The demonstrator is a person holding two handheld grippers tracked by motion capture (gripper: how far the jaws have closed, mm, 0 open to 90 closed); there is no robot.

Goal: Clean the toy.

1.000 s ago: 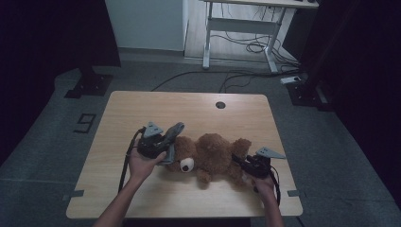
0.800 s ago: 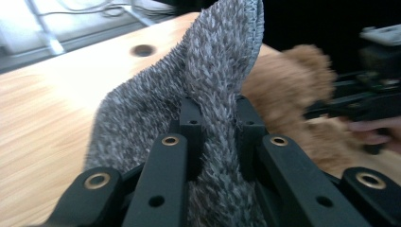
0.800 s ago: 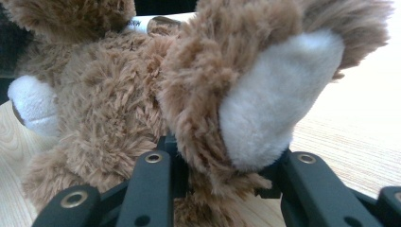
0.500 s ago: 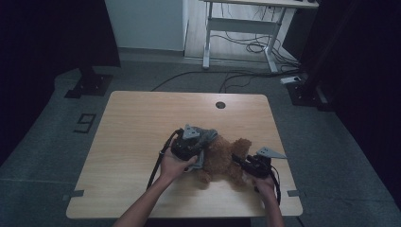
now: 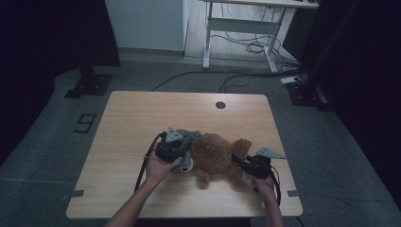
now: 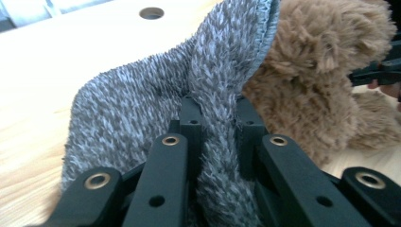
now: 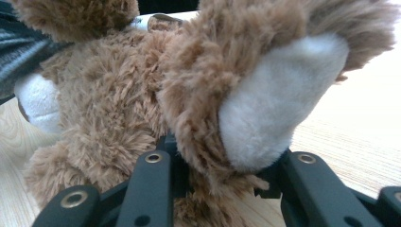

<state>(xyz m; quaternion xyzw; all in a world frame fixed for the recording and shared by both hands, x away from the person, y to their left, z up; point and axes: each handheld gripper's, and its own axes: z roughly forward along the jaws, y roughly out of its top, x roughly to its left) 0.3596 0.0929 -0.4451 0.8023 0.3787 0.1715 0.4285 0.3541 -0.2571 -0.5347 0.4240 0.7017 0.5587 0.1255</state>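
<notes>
Grey knitted hat [image 6: 208, 90], clamped in the left gripper [image 5: 176, 147], should be stretched wide over the teddy bear's [image 5: 215, 153] head while the right gripper [image 5: 242, 163] pins its foot [image 7: 279, 104].

The far half of the table [image 5: 142, 113] is left open, broken by just a round cable hole [image 5: 220, 104] near the far edge. The near middle is blocked by the teddy bear [image 5: 215, 153], lying between the left gripper [image 5: 176, 147] and the right gripper [image 5: 246, 163]. The bear's left end is draped by a grey knitted hat [image 6: 142, 104]. Bare strips are left along the left, right and near edges.
</notes>
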